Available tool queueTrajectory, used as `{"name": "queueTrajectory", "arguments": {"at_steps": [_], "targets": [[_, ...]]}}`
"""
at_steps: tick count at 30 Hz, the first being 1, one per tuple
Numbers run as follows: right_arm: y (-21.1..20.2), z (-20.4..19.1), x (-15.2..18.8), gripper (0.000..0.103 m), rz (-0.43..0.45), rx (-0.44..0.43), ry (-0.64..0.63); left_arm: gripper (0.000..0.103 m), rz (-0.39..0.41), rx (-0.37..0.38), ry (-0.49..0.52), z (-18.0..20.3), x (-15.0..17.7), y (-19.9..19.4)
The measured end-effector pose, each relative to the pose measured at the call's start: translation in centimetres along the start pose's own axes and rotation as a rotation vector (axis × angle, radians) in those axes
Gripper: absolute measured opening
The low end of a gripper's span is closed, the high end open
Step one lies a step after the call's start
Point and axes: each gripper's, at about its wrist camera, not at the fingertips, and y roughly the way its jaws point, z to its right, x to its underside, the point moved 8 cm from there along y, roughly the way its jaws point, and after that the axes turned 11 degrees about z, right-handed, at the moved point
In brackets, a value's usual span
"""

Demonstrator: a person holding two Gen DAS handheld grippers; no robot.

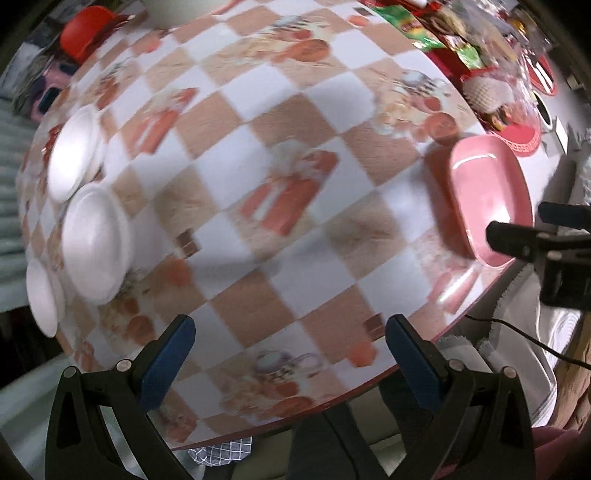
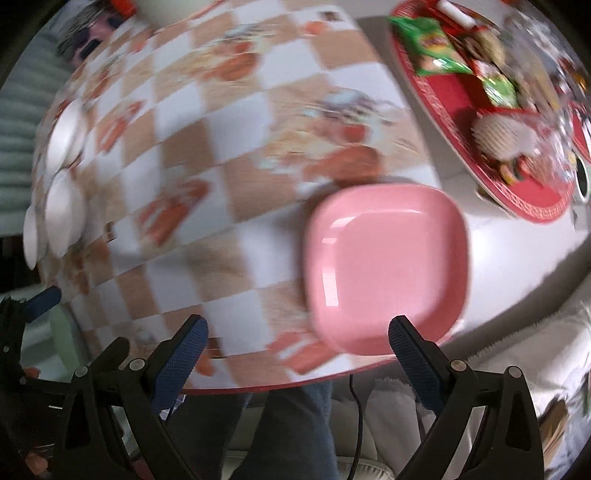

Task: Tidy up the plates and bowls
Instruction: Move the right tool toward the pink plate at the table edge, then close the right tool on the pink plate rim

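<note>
A pink square plate [image 2: 388, 269] lies near the table's front right edge, also in the left wrist view as the pink plate [image 1: 487, 195]. Three white foam bowls [image 1: 94, 240] sit along the table's left edge, small and blurred as the white bowls [image 2: 62, 214] in the right wrist view. My left gripper [image 1: 290, 332] is open over the front edge, nothing between its blue pads. My right gripper [image 2: 297, 332] is open just short of the plate's near edge. Its dark fingers [image 1: 517, 240] show beside the plate in the left wrist view.
The table wears a checked cloth [image 1: 280, 155] with food prints. A red tray [image 2: 480, 122] of snack packets fills the back right. A red cap [image 1: 86, 31] lies off the far left. A person's trouser legs [image 2: 291, 428] and a black cable [image 2: 354, 424] are below the front edge.
</note>
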Motion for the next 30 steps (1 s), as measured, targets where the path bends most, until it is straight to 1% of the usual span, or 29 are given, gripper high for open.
{"name": "queueTrajectory", "arguments": {"at_steps": [6,11,16,23,27,30], "targets": [[0.8,6.1,0.3,0.099,-0.014,0.053,0.068,0.103,-0.036,0.016,0.017,3.3,-1.3,1.8],[1.8,8.9,0.3,0.099,-0.027,0.074,0.080,0.103,-0.050,0.032,-0.012,5.3,-2.3,3.2],[2.7,10.1,0.5,0.099,-0.032,0.083,0.073,0.103,-0.046,0.043,-0.049,7.1,-3.0,4.0],[3.9,10.9,0.6,0.099,-0.029,0.091,0.047,0.103,-0.053,0.056,-0.069,10.0,-3.3,5.9],[4.3,11.1,0.4,0.099,-0.026,0.085,0.035,0.103,-0.033,0.052,-0.073,10.9,-4.1,6.7],[4.6,11.4,0.2,0.099,-0.018,0.093,0.032,0.103,-0.025,0.030,-0.066,11.3,-4.6,7.4]]}}
